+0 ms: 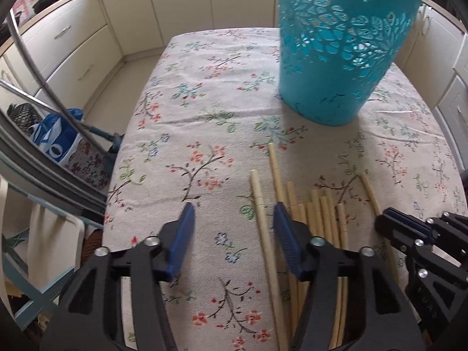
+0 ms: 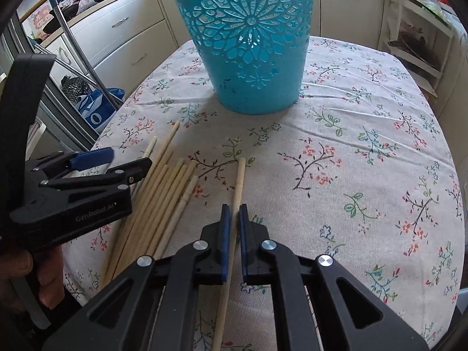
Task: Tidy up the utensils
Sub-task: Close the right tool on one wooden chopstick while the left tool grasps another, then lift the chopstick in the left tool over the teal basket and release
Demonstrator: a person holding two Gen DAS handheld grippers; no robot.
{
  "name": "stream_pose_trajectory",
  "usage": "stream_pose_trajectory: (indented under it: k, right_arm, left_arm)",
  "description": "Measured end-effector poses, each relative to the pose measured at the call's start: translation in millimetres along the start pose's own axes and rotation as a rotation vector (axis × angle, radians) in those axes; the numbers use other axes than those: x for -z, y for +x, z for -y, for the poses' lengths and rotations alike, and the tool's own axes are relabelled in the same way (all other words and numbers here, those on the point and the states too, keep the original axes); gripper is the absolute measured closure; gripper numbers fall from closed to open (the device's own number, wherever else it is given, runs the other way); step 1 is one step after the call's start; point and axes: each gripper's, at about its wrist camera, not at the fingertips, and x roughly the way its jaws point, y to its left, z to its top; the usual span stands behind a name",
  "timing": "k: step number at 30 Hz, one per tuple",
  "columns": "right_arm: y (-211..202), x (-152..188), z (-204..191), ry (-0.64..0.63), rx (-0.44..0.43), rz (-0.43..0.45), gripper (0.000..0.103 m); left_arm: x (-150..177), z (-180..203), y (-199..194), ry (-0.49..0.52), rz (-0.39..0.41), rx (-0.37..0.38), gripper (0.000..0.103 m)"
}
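Right gripper (image 2: pixel 232 213) clenched on light, stiff, slippery chopstick (image 2: pixel 239 181) near mid-length; left gripper (image 1: pixel 232 213) released over chopstick pile (image 1: pixel 318 213).

Chopsticks (image 2: pixel 163 199) lie on the table (image 2: pixel 365 152), before the basket (image 2: pixel 248 44).

**Counts on the table**

One teal cut-out basket (image 2: pixel 248 44) is standing on one floral tablecloth (image 2: pixel 365 161). About ten pale wooden chopsticks (image 2: pixel 163 199) are lying on the cloth, overlaps hiding the exact number. Two grippers are showing: the left gripper (image 1: pixel 234 219) and the right gripper (image 2: pixel 234 213).
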Motion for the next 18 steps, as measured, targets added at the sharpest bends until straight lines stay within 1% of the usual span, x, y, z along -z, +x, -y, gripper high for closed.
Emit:
stream_pose_trajectory:
  k: [1,2,3,4,6,8,10,11,14,18]
  right_arm:
    - [1,-2,-1,-0.012,0.004,-0.003,0.096]
    - [2,-3,-2,-0.023,0.007,-0.005,0.096]
    - [2,-4,-2,-0.03,0.01,-0.005,0.097]
    - [2,-3,-1,-0.029,0.004,-0.002,0.097]
    - [0,0,3,-0.005,-0.006,0.005,0.097]
    - [-4,4,14,0.047,-0.04,0.027,0.097]
    - [-6,10,27,0.099,-0.07,0.052,0.097]
    - [-7,14,33,0.131,-0.099,0.068,0.097]
    - [-7,19,46,0.203,-0.16,0.094,0.097]
    - [-3,21,51,0.247,-0.196,0.129,0.097]
  left_arm:
    - [-1,2,0,0.011,0.003,0.01,0.072]
    - [-3,3,-1,0.021,0.002,0.022,0.08]
    - [-3,4,-1,0.026,-0.002,0.042,0.094]
    - [-4,3,-1,0.025,-0.014,0.07,0.097]
    - [-6,-2,-4,-0.003,-0.028,0.138,0.098]
    - [-9,-10,-18,-0.016,0.002,0.165,0.098]
    - [-20,-23,-47,-0.058,0.07,0.229,0.098]
    - [-25,-26,-59,-0.065,0.107,0.245,0.098]
    - [-60,-34,-119,-0.072,0.293,0.293,0.098]
    - [-110,-23,-171,-0.062,0.502,0.343,0.098]
